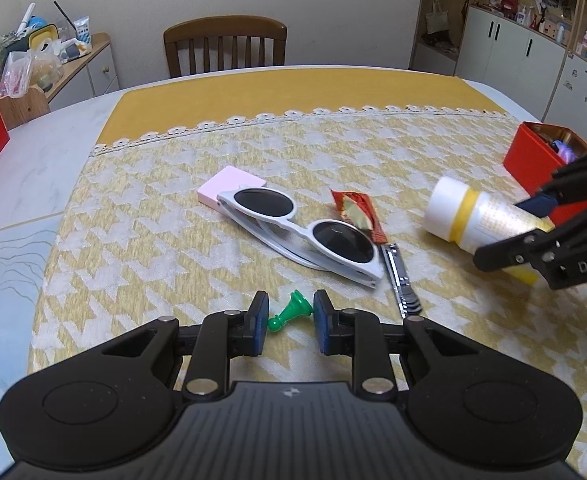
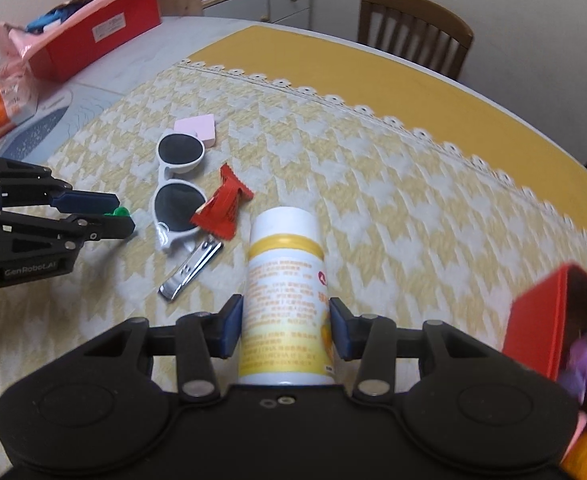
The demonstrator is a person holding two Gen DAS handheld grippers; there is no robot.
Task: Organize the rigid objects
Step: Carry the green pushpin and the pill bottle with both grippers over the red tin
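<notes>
A small green chess pawn (image 1: 291,310) lies on its side between the blue pads of my left gripper (image 1: 289,312), which is shut on it just above the yellow-and-white tablecloth (image 1: 173,240). My right gripper (image 2: 285,320) is shut on a white bottle with a yellow band and label (image 2: 283,264); both pads press its sides and its cap points away from me. In the left wrist view the bottle (image 1: 465,216) hangs tilted at the right in that right gripper (image 1: 501,232). In the right wrist view the left gripper (image 2: 121,212) shows at the left edge.
White sunglasses (image 1: 301,232), a pink block (image 1: 229,184), a red packet (image 1: 357,212) and a metal nail clipper (image 1: 401,280) lie mid-table. An open red box (image 2: 537,320) holding purple and yellow items stands at the right. A long red box (image 2: 93,40) is far left; a wooden chair (image 1: 225,44) stands behind the table.
</notes>
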